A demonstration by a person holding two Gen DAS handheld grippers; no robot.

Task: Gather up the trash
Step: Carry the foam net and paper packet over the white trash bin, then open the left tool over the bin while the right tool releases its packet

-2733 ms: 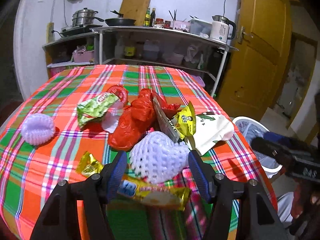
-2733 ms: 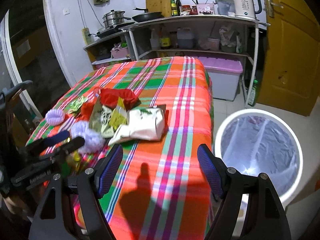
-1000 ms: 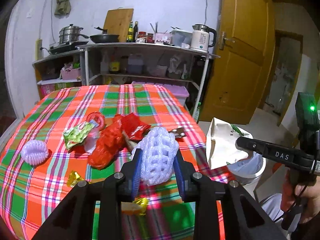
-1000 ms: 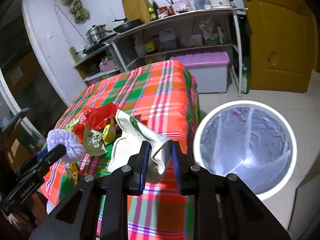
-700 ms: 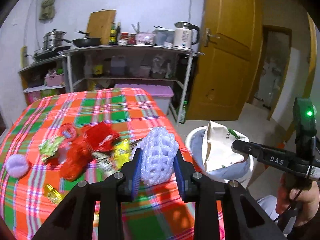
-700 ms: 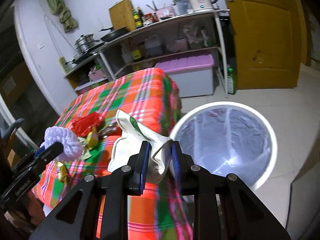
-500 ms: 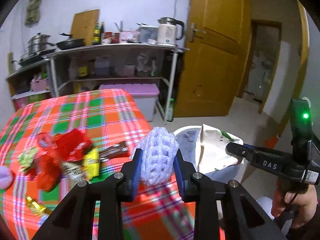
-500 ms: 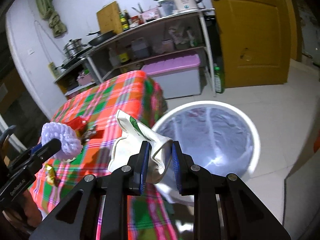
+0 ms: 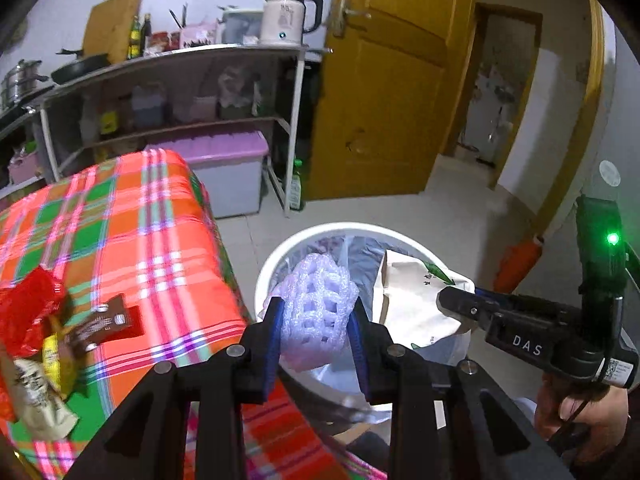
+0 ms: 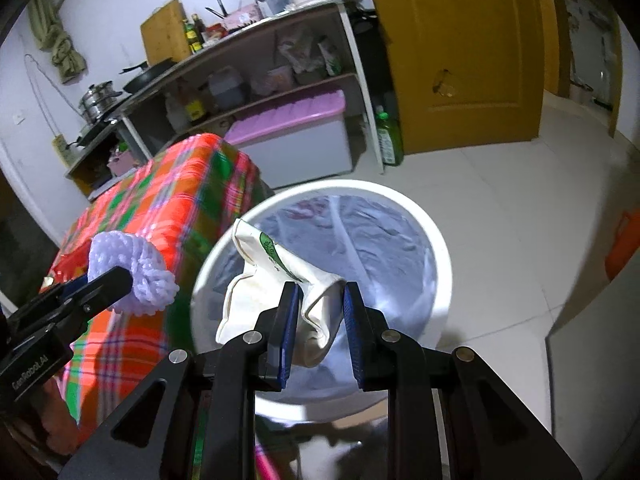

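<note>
Both tools have swung off the desk since the earlier frames and now sit over the white trash bin (image 9: 320, 232), which stands on the floor just beside the desk's right edge. Left tool (image 9: 316, 332) clenched on the white foam fruit net (image 9: 316, 300), held above the bin's near-left rim. Right tool (image 10: 320, 320) clenched on the crumpled white paper bag (image 10: 264, 276), hanging over the bin's lined opening. Plaid desk (image 9: 160, 216) carries leftover wrappers near its front edge: red wrapper (image 9: 28, 304), brown packet (image 9: 108, 320), yellow packet (image 9: 52, 360).
</note>
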